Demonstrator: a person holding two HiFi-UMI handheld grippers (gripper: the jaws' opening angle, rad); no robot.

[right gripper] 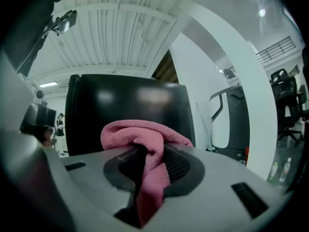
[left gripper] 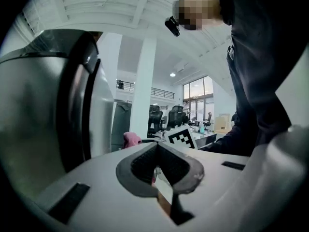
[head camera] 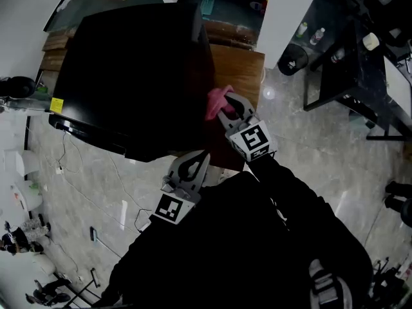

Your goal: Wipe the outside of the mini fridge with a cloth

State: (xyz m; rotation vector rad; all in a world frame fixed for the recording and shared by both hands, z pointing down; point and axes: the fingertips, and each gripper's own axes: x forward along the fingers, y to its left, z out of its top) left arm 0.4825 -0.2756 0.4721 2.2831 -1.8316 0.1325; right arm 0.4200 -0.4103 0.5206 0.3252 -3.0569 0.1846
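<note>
Firmly clamped pink cloth (right gripper: 140, 132) in right claw (right gripper: 150, 154), bunched end toward mini fridge (head camera: 129, 69), tail hanging down; held left claw (left gripper: 157, 152) closed, empty.

R gripper (head camera: 226, 108) w/ cloth (head camera: 214, 99) at fridge (head camera: 129, 69)

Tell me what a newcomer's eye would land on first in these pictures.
The big black mini fridge fills the upper left of the head view, standing on a wooden table. Next comes the pink cloth, the one bright colour, clamped in the right gripper at the fridge's right side. The left gripper is shut and empty by the fridge's nearest corner.
</note>
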